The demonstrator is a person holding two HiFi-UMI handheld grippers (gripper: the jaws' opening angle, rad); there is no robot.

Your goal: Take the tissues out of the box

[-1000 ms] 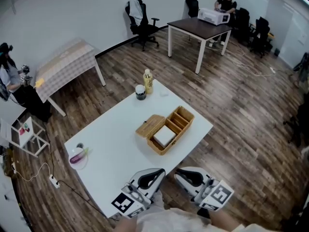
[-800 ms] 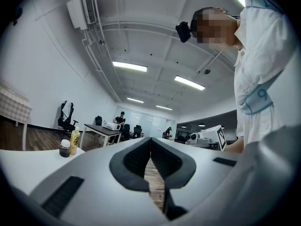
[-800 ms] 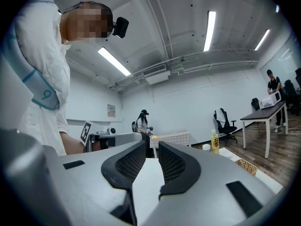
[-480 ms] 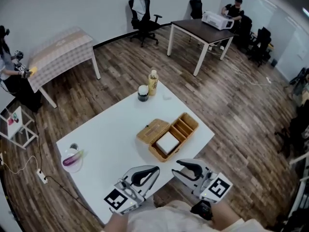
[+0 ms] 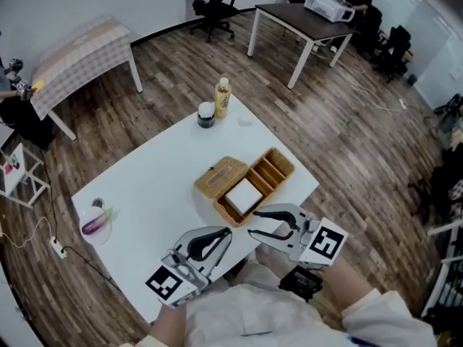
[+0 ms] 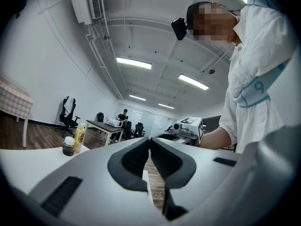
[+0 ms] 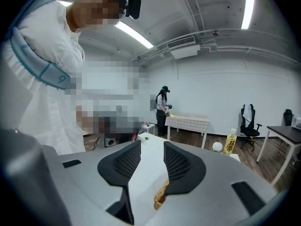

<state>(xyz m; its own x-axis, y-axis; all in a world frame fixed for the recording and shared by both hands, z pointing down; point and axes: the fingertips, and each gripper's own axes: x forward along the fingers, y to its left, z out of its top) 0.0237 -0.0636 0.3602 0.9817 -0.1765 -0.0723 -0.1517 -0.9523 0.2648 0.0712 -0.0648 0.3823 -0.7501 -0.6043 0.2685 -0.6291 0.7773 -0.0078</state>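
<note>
— Left claw [image 5: 228, 231] first: what state?
— Pressed together, nothing in it, held level at the near edge of the white surface [image 5: 155, 186].
— Sweep from the left, then.
— At the left corner, a dish [image 5: 95, 226] with something purple in it. At the far corner, a white-capped dark jar [image 5: 206, 114] stands just beside a yellow bottle [image 5: 222, 97], both upright.
— And the tissues [image 5: 244, 196]?
— A white stack lying in the big compartment of the wicker box [image 5: 278, 166], which sits towards the surface's right edge. The lid [image 5: 219, 177] lies flat on the box's left side, touching it. Narrower compartments fill the box's far end; what they hold is too small to tell.
— Right claw [image 5: 253, 225]?
— Jaws have just been opening and stand partly spread, pinching nothing. The tips are near the box's near corner, clear of the tissues. In the right gripper view only bare surface and a sliver of wicker show through the gap.
— Background?
— A checked-cloth table [image 5: 79, 56] at upper left, wood floor [image 5: 347, 143] all round, and a dark table [image 5: 304, 20] carrying a white appliance [image 5: 329, 7] at upper right.
</note>
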